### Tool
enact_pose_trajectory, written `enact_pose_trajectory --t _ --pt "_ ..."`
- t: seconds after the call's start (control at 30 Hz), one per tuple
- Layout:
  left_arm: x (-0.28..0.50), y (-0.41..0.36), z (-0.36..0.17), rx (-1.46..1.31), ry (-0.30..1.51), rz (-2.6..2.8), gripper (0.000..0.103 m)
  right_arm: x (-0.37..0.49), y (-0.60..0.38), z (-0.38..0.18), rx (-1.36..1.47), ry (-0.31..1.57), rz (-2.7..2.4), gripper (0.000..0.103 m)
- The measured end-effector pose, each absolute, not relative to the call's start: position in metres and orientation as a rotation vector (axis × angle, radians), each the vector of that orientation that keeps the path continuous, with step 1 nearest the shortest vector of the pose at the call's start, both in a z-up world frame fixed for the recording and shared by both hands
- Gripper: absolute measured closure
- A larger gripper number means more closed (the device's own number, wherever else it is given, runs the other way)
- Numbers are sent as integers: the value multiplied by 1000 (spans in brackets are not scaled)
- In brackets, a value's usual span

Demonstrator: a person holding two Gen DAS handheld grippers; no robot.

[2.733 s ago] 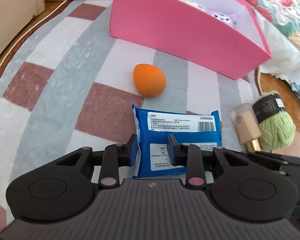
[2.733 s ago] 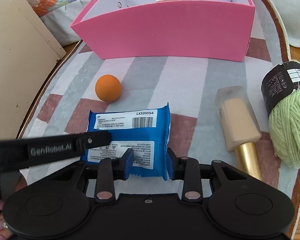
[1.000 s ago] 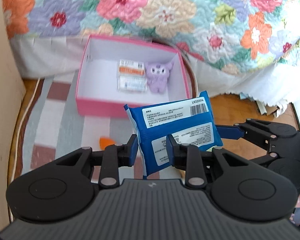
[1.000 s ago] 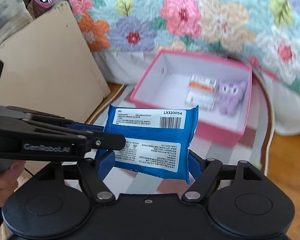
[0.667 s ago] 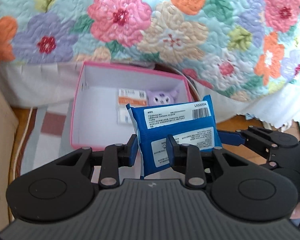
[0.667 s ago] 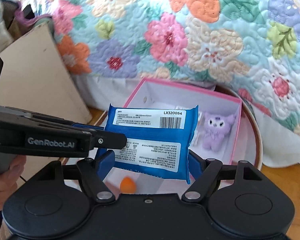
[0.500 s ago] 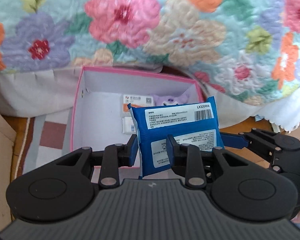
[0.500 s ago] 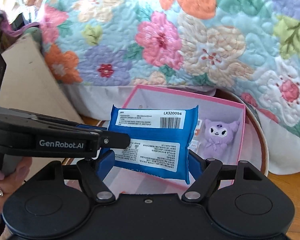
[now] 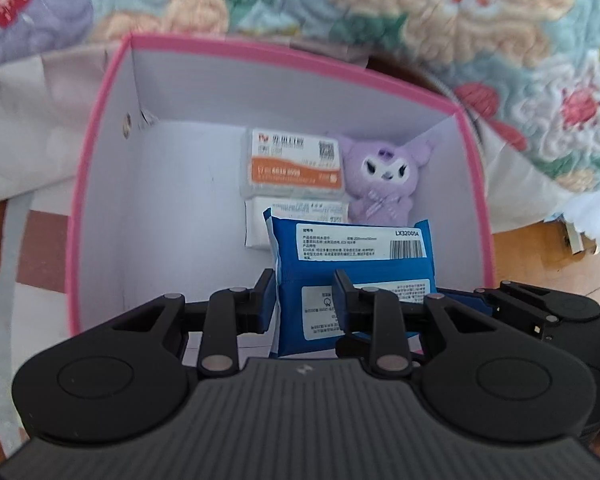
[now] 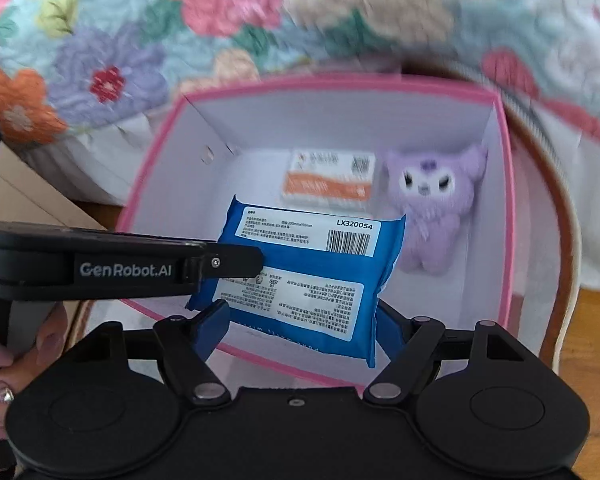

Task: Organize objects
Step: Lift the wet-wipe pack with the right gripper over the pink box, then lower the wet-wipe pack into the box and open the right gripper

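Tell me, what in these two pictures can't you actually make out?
- White packet: left view, mostly behind the blue pack; right view, almost wholly hidden.
- Blue pack's small print: too small in both views.
- Box near wall: both views, covered by the left gripper, right gripper and pack.
- Quilt: right view, motion-blurred.
- Whether the pack touches the box floor: hidden by the pack itself.

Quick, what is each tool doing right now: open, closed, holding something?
Left tool: closed on one end of the blue packet.
Right tool: jaws wide, clamped across the packet's width, over the pink box.
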State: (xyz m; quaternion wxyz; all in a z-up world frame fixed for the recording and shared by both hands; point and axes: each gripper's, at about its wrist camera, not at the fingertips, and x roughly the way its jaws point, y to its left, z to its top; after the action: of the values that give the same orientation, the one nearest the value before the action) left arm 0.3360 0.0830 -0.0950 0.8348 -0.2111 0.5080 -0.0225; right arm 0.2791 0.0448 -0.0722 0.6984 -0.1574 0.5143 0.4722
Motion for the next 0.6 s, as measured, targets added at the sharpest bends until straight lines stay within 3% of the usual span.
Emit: enact_pose_trajectory --t 0.6 --pt "351 90 -134 -383 1206 41 76 293 71 -126 -285 1322 1015 24"
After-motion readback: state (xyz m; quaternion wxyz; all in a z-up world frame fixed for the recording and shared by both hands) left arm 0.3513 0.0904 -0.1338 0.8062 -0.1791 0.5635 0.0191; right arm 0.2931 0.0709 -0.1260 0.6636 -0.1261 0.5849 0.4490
